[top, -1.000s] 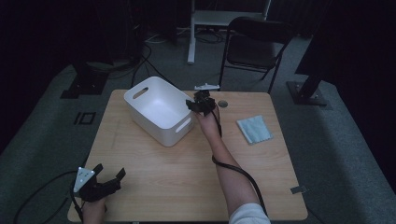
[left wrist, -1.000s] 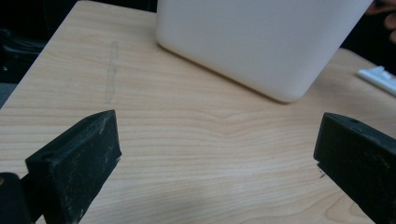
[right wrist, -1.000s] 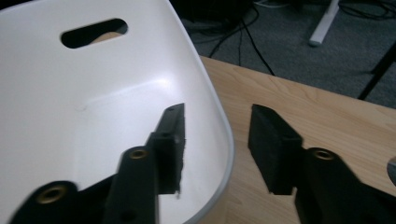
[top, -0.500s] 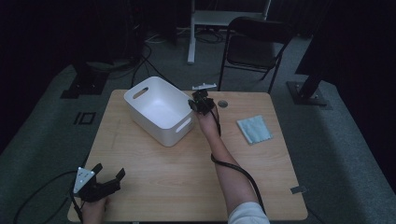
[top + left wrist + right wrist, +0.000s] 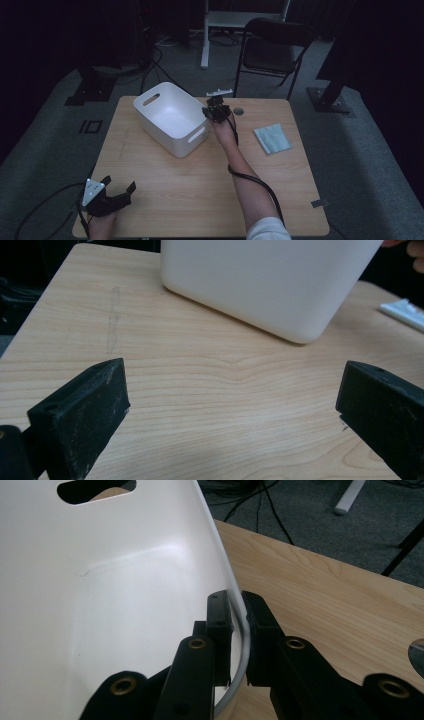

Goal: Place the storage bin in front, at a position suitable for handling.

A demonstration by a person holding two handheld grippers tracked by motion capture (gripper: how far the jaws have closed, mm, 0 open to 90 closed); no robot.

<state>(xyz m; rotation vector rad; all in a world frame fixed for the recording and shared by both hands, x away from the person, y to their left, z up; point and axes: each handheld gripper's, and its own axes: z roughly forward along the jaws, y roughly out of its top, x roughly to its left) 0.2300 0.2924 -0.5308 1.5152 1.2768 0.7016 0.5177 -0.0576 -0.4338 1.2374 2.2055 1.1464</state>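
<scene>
White bin [image 5: 172,117], open-topped, empty as far as the high view shows, sits skewed on the wooden table [image 5: 200,185], upper left of centre in that frame, with a slot handle in its far end wall and another in the near right wall. Right gripper [image 5: 216,111] is at the bin's right-hand corner; in the right gripper view the jaws are clamped on the thin wall, one jaw inside the bin [image 5: 100,605] and one outside, rim pinched between them at centre frame. Left gripper [image 5: 114,192] rests at the lower left of the high view near the table's edge, well apart from the bin; in the left gripper view its jaws stand wide apart with nothing between them, bin wall [image 5: 270,285] at the top of frame. Blue-green cloth [image 5: 272,138] lies flat at centre right, apart from the bin. Small round hole [image 5: 239,111] in the tabletop just right of the right gripper. Judgement: grasp step is complete; bin is held by the rim and ready to be dragged or lifted. Next move calls for steady clamp pressure, since a one-corner hold on a thin wall may let the bin pivot or slip; a slow pull, keeping it low, seems safest.
</scene>
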